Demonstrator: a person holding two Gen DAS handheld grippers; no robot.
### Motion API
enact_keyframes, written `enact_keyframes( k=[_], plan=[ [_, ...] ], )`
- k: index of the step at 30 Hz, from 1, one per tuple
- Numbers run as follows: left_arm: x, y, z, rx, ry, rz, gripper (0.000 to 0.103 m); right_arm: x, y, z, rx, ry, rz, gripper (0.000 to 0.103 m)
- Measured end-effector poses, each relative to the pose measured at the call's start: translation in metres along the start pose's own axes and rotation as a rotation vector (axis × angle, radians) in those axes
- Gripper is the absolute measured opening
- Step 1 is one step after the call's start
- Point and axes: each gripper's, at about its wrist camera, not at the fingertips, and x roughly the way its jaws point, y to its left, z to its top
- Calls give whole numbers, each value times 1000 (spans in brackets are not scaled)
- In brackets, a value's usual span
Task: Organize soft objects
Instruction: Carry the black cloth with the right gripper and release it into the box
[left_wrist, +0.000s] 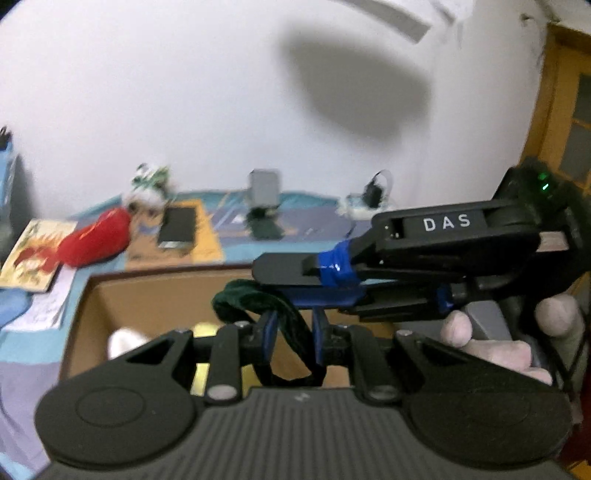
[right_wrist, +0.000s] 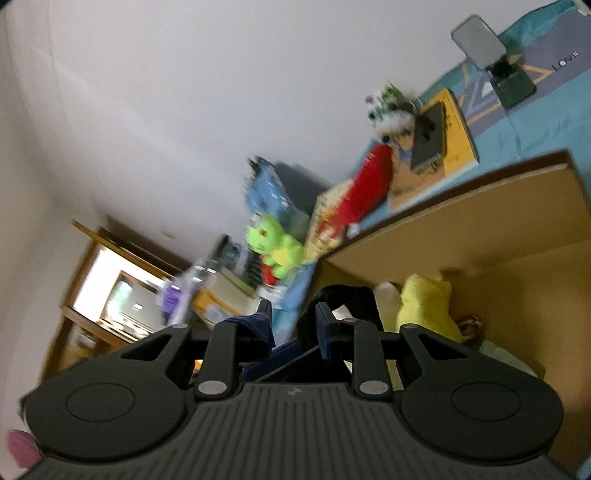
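Entry, near to far.

1. Left gripper (left_wrist: 293, 334): jaws drawn nearly together, pinching a dark green velvety cloth (left_wrist: 255, 301). The cloth loops up from between the pads, bulges to the upper left, and a strand hangs down behind the fingers. It hangs over the open box.

2. Right gripper (left_wrist: 295, 271), seen from the left wrist: it comes in from the right, lying roughly level and crosswise just above the left gripper's tips, its taped fingers pressed close together. It seems to nip the same green cloth at its top edge; the contact is blurred and not certain. From its own camera the right gripper (right_wrist: 293, 319) shows a narrow gap with something dark just beyond the tips; what that is cannot be told. A hand (left_wrist: 491, 343) holds its handle at the right.

3. Cardboard box (left_wrist: 110, 291): directly beneath and ahead of both grippers, open at the top. Inside lie a yellow soft toy (right_wrist: 424, 306) and a white soft thing (left_wrist: 123, 341).

4. Beyond the box's far rim, on the blue bedspread (left_wrist: 22, 347): a red plush (left_wrist: 94, 240) to the far left.

Governing relation: the cloth is above the box's mouth, so the drop lies straight down; the left gripper has the surer hold and is the nearer to the interior.
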Motion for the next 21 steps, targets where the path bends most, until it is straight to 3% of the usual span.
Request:
enact_keyframes(
  k=[5,8,16,21],
  plan=[
    [18,36,-20,-16,90,76,12,29,-4,-13,-8,13,-98,9],
    [20,50,-28,-22,124,96,13,32,-6,-17,6,17,-114,10],
    [9,54,-32,-24,144,114,25,27,6,-28,-55,12,-142,11],
    [-9,38,-26,-10,126,143,39,9,12,-37,-85,21,-124,11]
  ],
)
